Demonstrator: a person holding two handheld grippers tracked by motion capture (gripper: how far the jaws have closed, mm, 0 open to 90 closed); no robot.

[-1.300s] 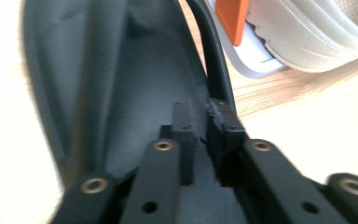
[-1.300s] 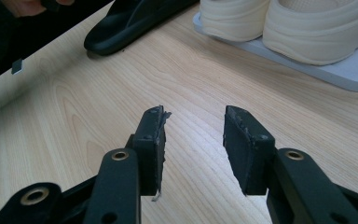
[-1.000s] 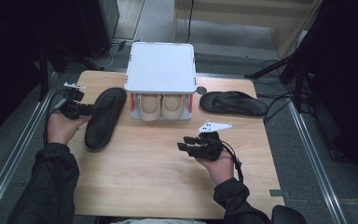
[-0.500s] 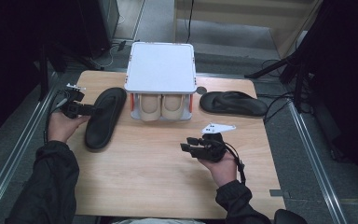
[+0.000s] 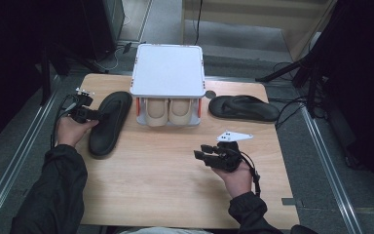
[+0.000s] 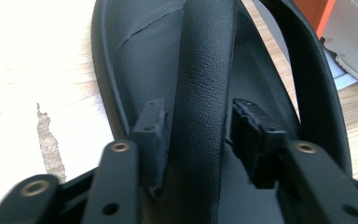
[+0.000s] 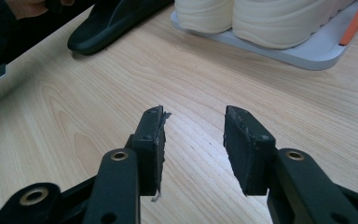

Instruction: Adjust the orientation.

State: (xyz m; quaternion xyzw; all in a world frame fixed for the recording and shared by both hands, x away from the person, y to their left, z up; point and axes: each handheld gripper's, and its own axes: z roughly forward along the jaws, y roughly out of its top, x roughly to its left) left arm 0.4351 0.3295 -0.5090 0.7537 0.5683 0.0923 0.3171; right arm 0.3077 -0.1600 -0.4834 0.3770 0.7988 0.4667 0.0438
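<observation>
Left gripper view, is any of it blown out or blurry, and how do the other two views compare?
Left gripper view: the table is washed out white at upper left, and the sandal strap blurs toward the top. Right gripper view: evenly lit, wood grain crisp, right tongs sharp. High view: surroundings very dark, white rack bright.

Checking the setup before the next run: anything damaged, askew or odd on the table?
Two things. The tabletop has a chipped, worn patch beside the left flip-flop. The right gripper has frayed padding on its left pad. The other flip-flop lies crosswise by the shoe rack, apart from its mate.
</observation>
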